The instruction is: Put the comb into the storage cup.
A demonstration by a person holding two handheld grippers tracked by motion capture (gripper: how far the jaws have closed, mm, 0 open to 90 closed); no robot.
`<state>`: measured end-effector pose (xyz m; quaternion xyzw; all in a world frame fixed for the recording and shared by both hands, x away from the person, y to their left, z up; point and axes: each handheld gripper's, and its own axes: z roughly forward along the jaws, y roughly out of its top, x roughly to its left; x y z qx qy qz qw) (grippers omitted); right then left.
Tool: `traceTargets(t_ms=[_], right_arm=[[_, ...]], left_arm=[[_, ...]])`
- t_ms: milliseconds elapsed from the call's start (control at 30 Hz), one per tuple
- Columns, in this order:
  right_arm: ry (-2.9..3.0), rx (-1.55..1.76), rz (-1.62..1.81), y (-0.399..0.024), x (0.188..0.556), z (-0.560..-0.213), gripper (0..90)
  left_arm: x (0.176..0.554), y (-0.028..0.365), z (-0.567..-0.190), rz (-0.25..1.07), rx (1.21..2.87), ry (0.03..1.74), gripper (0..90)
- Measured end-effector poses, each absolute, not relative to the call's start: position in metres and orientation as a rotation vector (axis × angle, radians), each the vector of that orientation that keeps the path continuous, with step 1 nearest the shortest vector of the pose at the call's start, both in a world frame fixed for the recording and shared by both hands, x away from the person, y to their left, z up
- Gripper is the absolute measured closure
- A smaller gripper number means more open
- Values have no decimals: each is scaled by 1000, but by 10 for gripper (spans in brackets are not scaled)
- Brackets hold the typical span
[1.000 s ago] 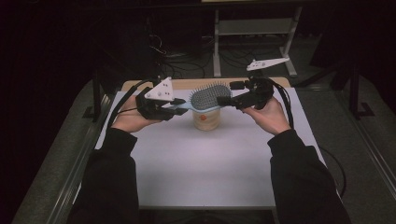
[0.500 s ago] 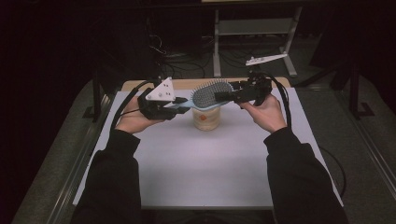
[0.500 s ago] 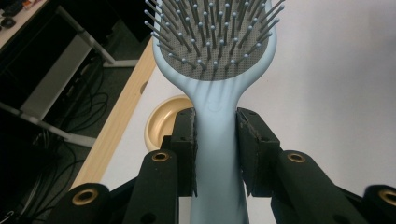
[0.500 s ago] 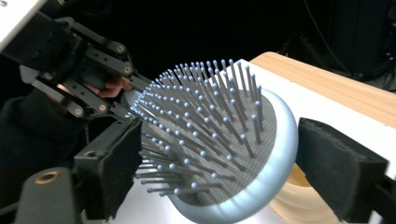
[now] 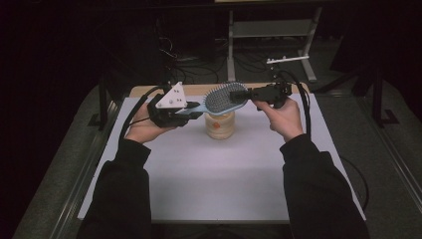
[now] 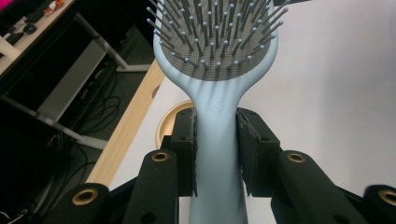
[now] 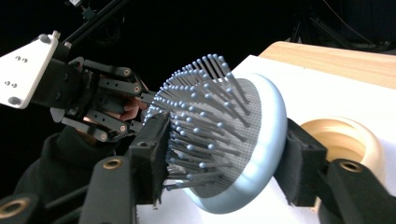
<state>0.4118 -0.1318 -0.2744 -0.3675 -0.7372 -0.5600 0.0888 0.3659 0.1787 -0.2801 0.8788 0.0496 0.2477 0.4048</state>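
A light blue hairbrush (image 5: 224, 98) with grey bristles hangs level above a tan jar (image 5: 220, 124) on the white table. My left gripper (image 5: 194, 112) is shut on its handle, and in the left gripper view both pads press the handle (image 6: 217, 140) just below the head (image 6: 217, 56). My right gripper (image 5: 239, 94) holds the far end of the head. In the right gripper view one jaw sits against the bristles (image 7: 201, 135) and the other against the back of the head. The open jar mouth (image 7: 345, 137) lies below, to the right.
A white mat (image 5: 214, 184) covers the table, with a wooden strip (image 5: 199, 89) along its far edge. Behind it stand a metal shelf frame (image 5: 271, 30) and loose cables on a dark floor. My left gripper (image 7: 84, 98) and its hand show beyond the brush.
The right hand has turned and risen slightly at the brush head, its grey plate lifting. The left gripper keeps the handle almost where it was above the jar.
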Motion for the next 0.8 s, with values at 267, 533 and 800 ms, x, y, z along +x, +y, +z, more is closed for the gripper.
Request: traceTargets(t_ms=[267, 533, 800], right_arm=[[-2211, -1107, -1612, -133, 414, -270, 507], [-2233, -1118, -1594, -132, 413, -266, 544], [-2256, -1119, -1625, -125, 412, -261, 567]], left_arm=[[366, 176, -285, 639, 2228, 123, 698], [367, 175, -289, 636, 2223, 136, 699], [373, 177, -296, 616, 2215, 179, 698]])
